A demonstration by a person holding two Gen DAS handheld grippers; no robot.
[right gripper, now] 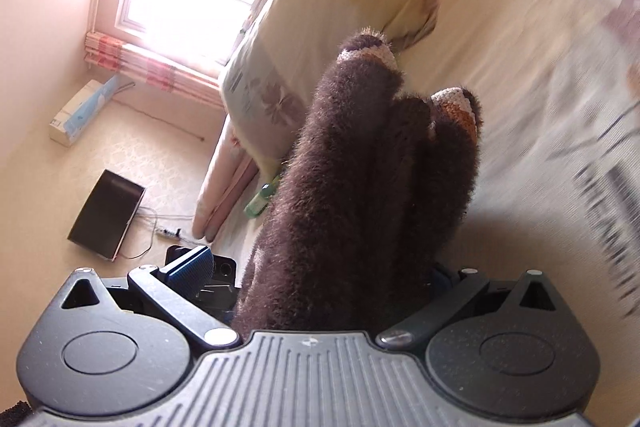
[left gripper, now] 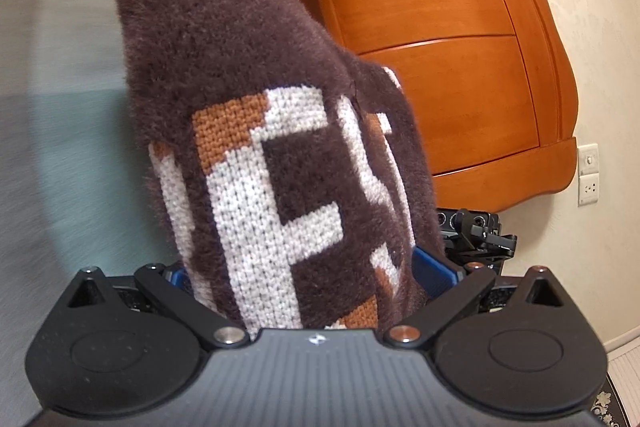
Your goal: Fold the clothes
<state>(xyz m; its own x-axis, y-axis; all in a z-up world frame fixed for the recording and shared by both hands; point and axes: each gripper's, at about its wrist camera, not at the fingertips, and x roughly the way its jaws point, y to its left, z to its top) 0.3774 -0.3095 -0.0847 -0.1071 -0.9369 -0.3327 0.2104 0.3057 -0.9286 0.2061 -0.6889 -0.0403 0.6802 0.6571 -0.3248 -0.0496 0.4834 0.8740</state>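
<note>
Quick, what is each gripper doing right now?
Left gripper: shut on the brown knit sweater.
Right gripper: shut on the same sweater.

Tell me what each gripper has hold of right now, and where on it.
Both grip the brown sweater. The left gripper clamps a bunched fold of its patterned knit; the right gripper clamps a plain brown bunch. Which edge, I cannot tell.
</note>
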